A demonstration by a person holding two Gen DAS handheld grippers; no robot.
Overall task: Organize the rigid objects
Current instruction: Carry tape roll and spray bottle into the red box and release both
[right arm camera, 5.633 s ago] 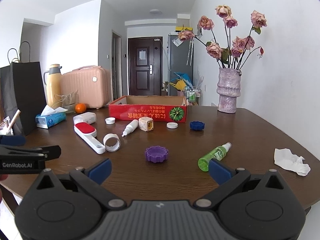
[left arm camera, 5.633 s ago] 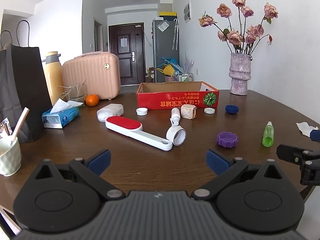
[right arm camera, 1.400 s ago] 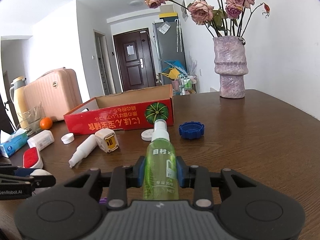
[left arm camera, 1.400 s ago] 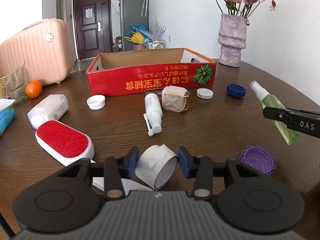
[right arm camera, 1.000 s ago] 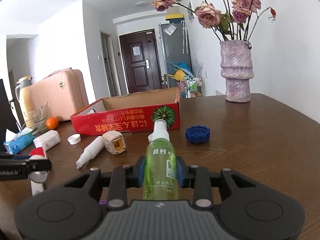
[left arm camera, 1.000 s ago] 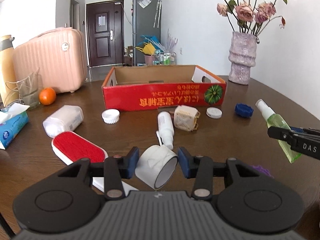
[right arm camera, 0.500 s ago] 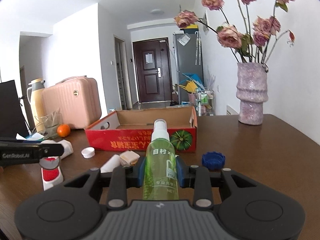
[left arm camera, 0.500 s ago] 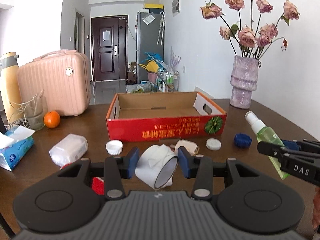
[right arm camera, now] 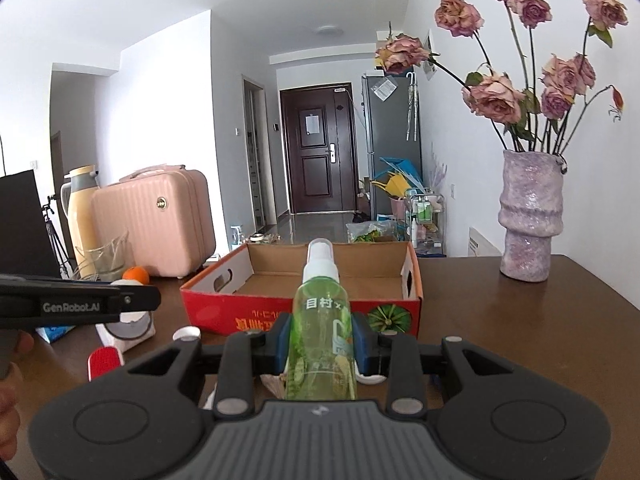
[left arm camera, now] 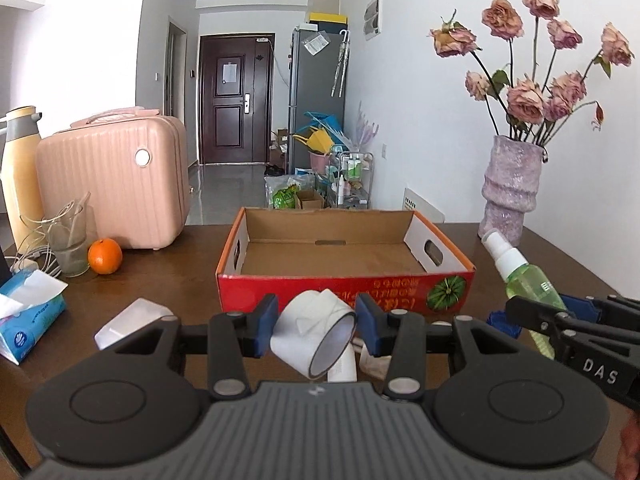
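Note:
My left gripper [left arm camera: 316,322] is shut on a white tape roll [left arm camera: 314,332] and holds it in the air in front of the red cardboard box [left arm camera: 344,290]. My right gripper [right arm camera: 322,338] is shut on a green spray bottle [right arm camera: 322,320], nozzle pointing at the open, empty box [right arm camera: 280,316]. The bottle also shows in the left wrist view [left arm camera: 524,276], and the tape roll in the right wrist view [right arm camera: 130,326]. Both grippers hover above the table, just short of the box's near wall.
On the brown table [right arm camera: 540,320]: a purple vase of dried roses [left arm camera: 510,188] right of the box, a pink case [left arm camera: 116,184], an orange [left arm camera: 105,256], a glass [left arm camera: 70,242], a tissue pack [left arm camera: 28,312], a red lint brush [right arm camera: 105,362], a blue cap [left arm camera: 498,320], small white items under the grippers.
Both grippers have risen and moved forward toward the box with the tape roll and spray bottle still held. The box interior is now more in view.

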